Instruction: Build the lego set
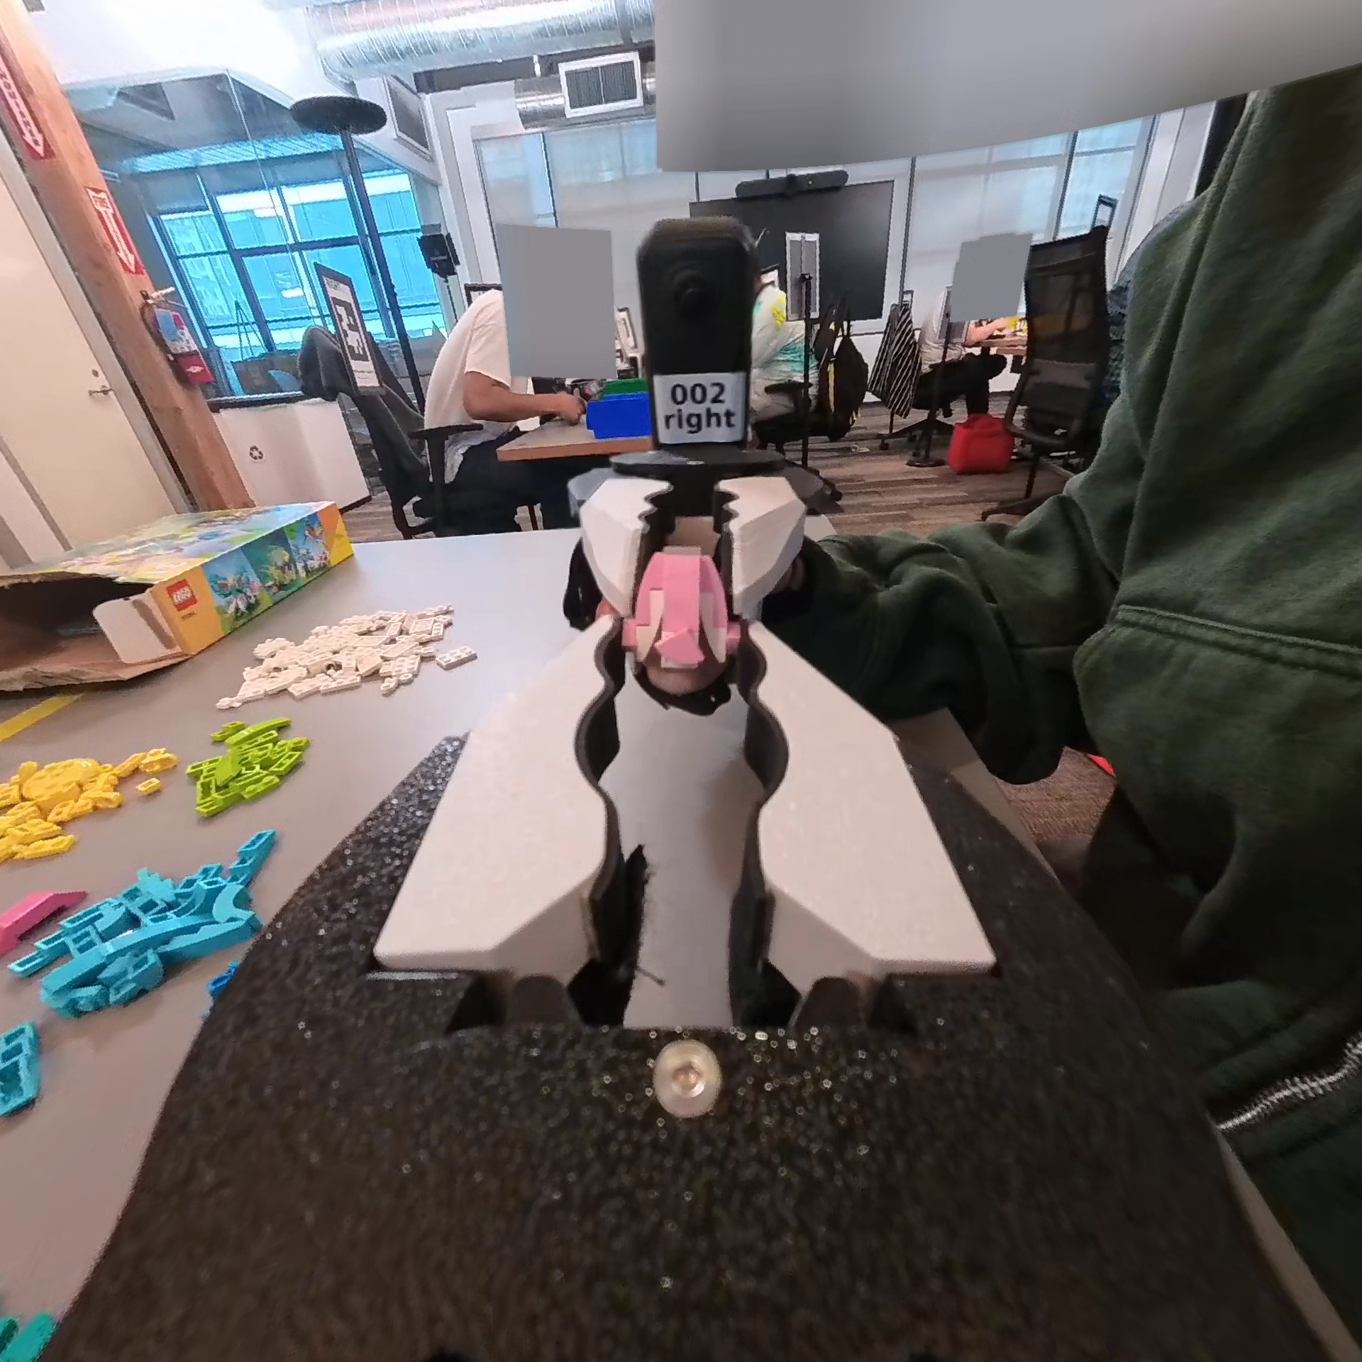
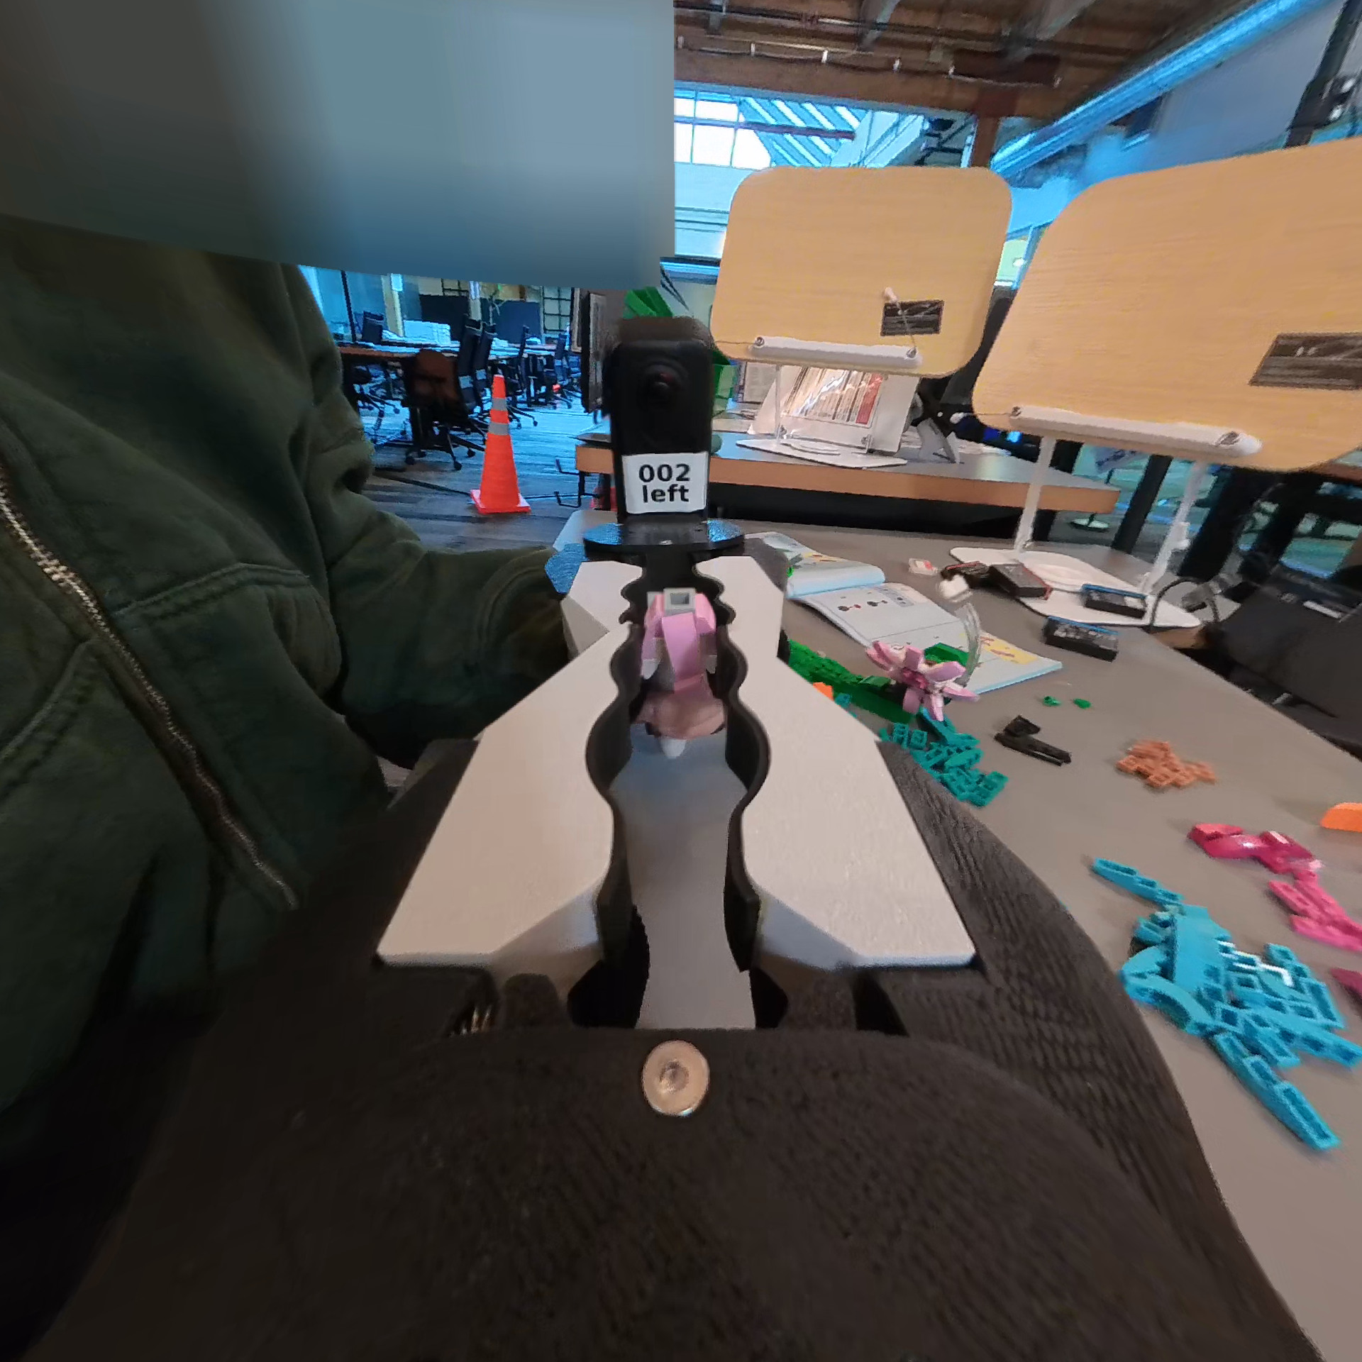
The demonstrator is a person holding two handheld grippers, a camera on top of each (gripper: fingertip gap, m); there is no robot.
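A small pink and white lego assembly [image 1: 674, 619] is held in the air between the two grippers, which face each other tip to tip. My left gripper [image 1: 678, 641] is shut on its near side. The right gripper [image 1: 689, 549] grips it from the far side, under its black camera. In the right wrist view my right gripper [image 2: 676, 648] is shut on the same pink assembly [image 2: 678, 648], and the left gripper [image 2: 674, 601] meets it from the other side. The assembly's lower part hangs below the fingers, blurred.
The grey table [image 1: 479, 575] holds white [image 1: 354, 648], lime [image 1: 247, 763], yellow [image 1: 59, 803] and turquoise [image 1: 147, 936] brick piles and an opened lego box [image 1: 221, 582]. To the right lie an instruction booklet [image 2: 884, 612], a pink flower build [image 2: 921, 674], and teal [image 2: 951, 759], magenta [image 2: 1290, 870] and blue [image 2: 1238, 987] piles. Both grippers' tips are close together, under 4 cm apart.
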